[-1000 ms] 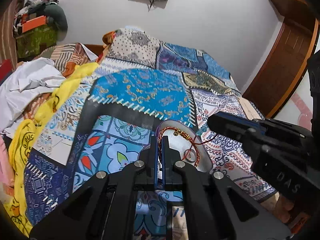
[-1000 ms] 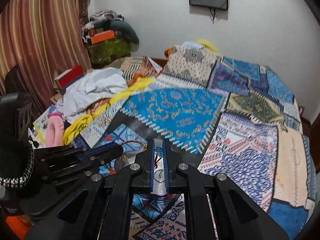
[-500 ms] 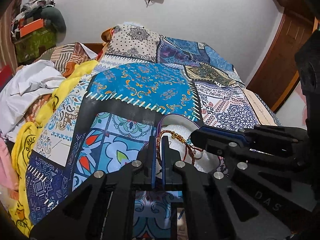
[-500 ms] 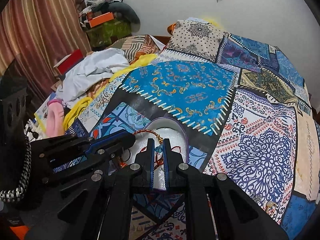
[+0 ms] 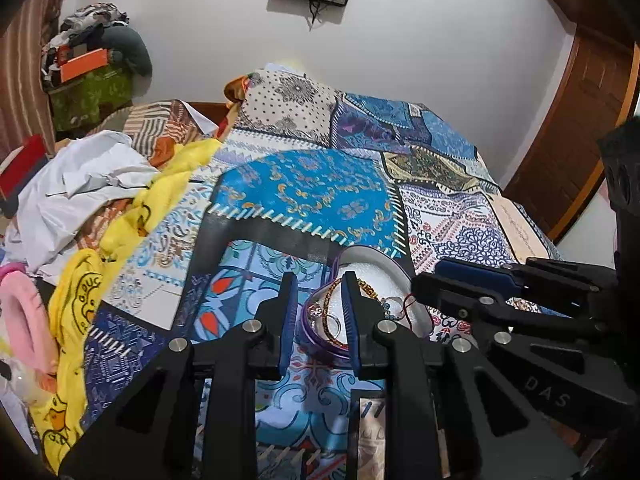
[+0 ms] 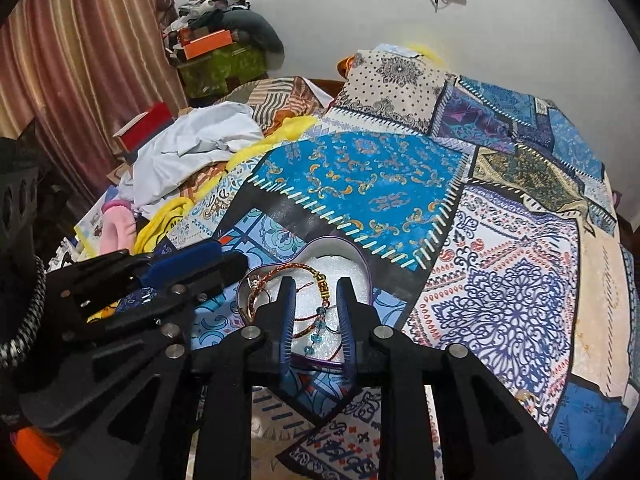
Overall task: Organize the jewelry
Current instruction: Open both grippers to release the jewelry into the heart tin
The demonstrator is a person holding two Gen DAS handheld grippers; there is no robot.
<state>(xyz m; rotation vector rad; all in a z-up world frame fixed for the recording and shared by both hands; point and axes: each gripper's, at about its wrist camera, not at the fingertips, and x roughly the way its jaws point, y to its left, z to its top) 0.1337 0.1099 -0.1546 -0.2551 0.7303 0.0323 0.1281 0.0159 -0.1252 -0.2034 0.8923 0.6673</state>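
Observation:
A purple heart-shaped tin (image 5: 394, 266) (image 6: 340, 242) with white foam lining sits on the patchwork quilt. In it lie a red-and-gold braided bracelet (image 5: 329, 314) (image 6: 288, 268), a blue bead earring (image 6: 318, 320) and a small ring (image 5: 334, 325). My left gripper (image 5: 318, 284) hovers over the tin's left half, its jaws opening, and the bracelet shows in the gap with no pad pressing on it. My right gripper (image 6: 315, 286) hovers over the tin's middle. Its jaws are also opening, with the earring lying loose below the gap. Each gripper appears in the other's view (image 5: 460, 276) (image 6: 208, 256).
A heap of white, yellow and striped clothes (image 5: 92, 184) and a pink slipper (image 5: 24, 312) lie along the bed's left side. A wooden door (image 5: 580, 120) stands at the right. A small gold item (image 6: 526, 396) rests on the quilt (image 6: 500, 300) to the right of the tin.
Both grippers were shut, the left beside the bracelet and the right on the blue earring; both have since opened, and the jewelry now lies in the tin. The left gripper rose slightly.

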